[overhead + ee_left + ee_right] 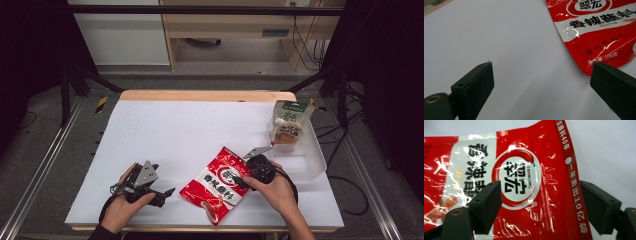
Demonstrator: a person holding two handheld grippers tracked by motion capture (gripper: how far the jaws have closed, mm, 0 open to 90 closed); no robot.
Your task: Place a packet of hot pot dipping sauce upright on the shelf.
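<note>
A red and white sauce packet (220, 182) with Chinese print lies flat near the table's front edge. My right gripper (240, 181) reaches onto its right end. In the right gripper view the packet (529, 170) passes between the two black jaws of this gripper (540, 195); they stand apart, one over the printed face and one past the sealed edge, and I see no pinch. My left gripper (167, 196) rests on the white table left of the packet. Its jaws (541, 75) are wide open with bare table between them, and the packet's corner (599, 30) lies just ahead.
A clear plastic bin (312, 150) stands at the table's right side with a green and white spouted pouch (287, 125) upright in it. The white tabletop (190, 125) stretches behind the packet. Black frame rails and cables flank the table.
</note>
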